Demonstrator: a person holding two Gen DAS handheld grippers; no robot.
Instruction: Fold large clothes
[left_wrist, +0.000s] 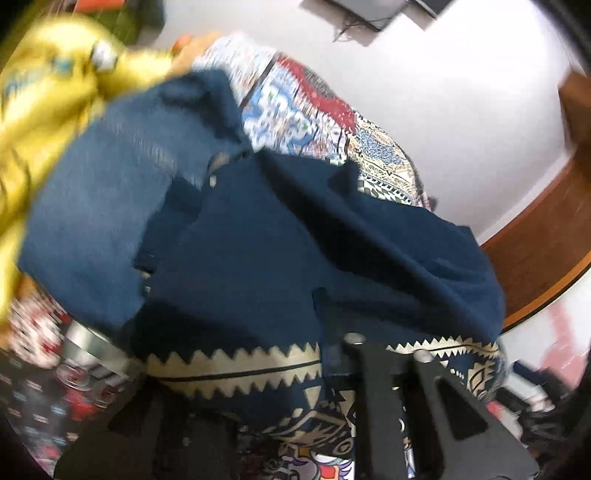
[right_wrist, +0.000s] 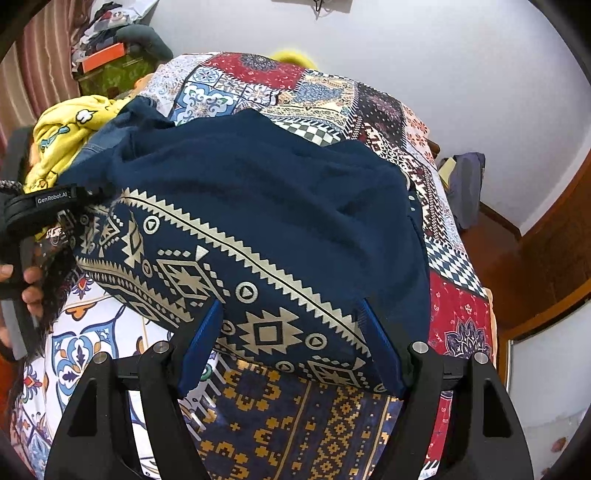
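Note:
A large navy garment (right_wrist: 258, 206) with a cream zigzag and diamond border lies bunched on a patchwork bedspread (right_wrist: 325, 96). My right gripper (right_wrist: 290, 332) is open, its blue fingers (right_wrist: 201, 343) spread either side of the patterned hem, not clamped on it. In the left wrist view the same garment (left_wrist: 280, 236) fills the frame, blurred; my left gripper (left_wrist: 325, 332) is buried in the cloth, which hides its fingertips. The left gripper's black body (right_wrist: 40, 210) shows at the far left of the right wrist view, at the garment's other end.
A yellow printed garment (right_wrist: 62, 136) lies behind the navy one at the left. A wooden bed frame (right_wrist: 546, 258) runs along the right. A white wall (right_wrist: 443, 66) stands behind. A shelf with an orange box (right_wrist: 103, 62) is at the back left.

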